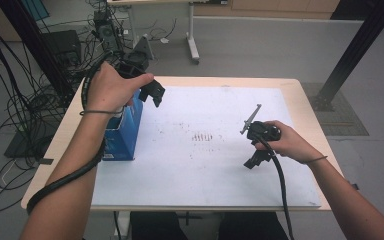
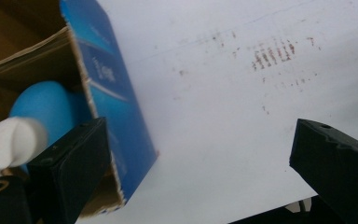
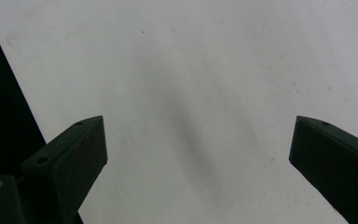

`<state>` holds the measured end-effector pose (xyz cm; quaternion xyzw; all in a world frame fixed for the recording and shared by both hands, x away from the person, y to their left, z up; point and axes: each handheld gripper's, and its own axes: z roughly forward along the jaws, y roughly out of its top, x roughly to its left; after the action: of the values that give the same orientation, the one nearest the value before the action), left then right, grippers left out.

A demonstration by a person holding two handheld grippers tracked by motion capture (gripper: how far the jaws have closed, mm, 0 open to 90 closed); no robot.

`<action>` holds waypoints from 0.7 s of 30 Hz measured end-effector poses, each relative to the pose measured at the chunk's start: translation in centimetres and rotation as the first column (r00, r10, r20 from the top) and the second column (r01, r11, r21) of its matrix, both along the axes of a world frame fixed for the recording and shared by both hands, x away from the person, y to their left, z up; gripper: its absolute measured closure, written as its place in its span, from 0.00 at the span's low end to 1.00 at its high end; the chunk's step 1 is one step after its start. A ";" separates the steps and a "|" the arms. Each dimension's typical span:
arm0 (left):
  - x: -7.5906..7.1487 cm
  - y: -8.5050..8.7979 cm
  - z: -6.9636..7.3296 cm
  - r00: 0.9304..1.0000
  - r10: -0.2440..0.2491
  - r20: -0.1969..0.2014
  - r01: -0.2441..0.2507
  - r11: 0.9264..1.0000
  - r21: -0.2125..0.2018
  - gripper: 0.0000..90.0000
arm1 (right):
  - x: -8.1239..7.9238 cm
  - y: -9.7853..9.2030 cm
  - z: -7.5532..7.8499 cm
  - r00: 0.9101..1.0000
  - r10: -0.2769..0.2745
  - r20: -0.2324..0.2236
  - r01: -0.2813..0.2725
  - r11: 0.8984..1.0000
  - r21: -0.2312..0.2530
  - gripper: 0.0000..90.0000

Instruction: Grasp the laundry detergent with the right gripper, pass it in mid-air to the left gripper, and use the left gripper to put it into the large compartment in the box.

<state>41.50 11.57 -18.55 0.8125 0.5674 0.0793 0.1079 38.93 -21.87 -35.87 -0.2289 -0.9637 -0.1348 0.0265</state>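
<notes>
- Your left claw [image 1: 155, 95] hung open and empty just beside the box [image 1: 125, 132] at the tabletop's [image 1: 290, 90] left edge.
- The bottle [image 2: 37, 126] lay inside the box, apparently already delivered.
- Your right claw [image 1: 252, 161] rested open, empty.

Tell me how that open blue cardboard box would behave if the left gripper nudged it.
The blue box looks like thin cardboard with a torn rim, so it would probably flex. It stands upright and tall, so a high push may tip it. The blue and white item inside might shift.

Wooden table [image 1: 45, 165] bears white sheet [image 1: 205, 170]; blue box [image 1: 125, 135] on it.
</notes>
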 end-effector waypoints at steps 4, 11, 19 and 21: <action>0.5 -0.9 -1.3 1.000 -0.023 0.001 0.023 1.000 -0.017 0.06 | -0.1 0.2 0.1 1.000 -0.005 0.000 0.005 1.000 -0.004 0.05; 1.4 -1.7 -3.9 1.000 -0.019 -0.002 0.019 0.999 -0.032 0.07 | -0.2 0.4 0.3 1.000 0.001 0.003 -0.001 1.000 -0.003 0.05; 2.1 -2.7 -6.9 1.000 -0.015 -0.016 0.014 0.998 -0.055 0.07 | -0.3 0.2 0.5 1.000 0.001 0.010 -0.001 1.000 0.005 0.05; 2.3 -3.1 -7.8 0.999 -0.025 -0.033 0.024 0.998 -0.053 0.07 | -0.3 0.1 0.5 1.000 -0.002 0.011 0.002 1.000 0.004 0.05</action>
<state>43.79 8.45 -26.33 0.8174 0.5611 0.0493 0.1209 38.67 -21.82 -35.40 -0.2289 -0.9633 -0.1382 0.0213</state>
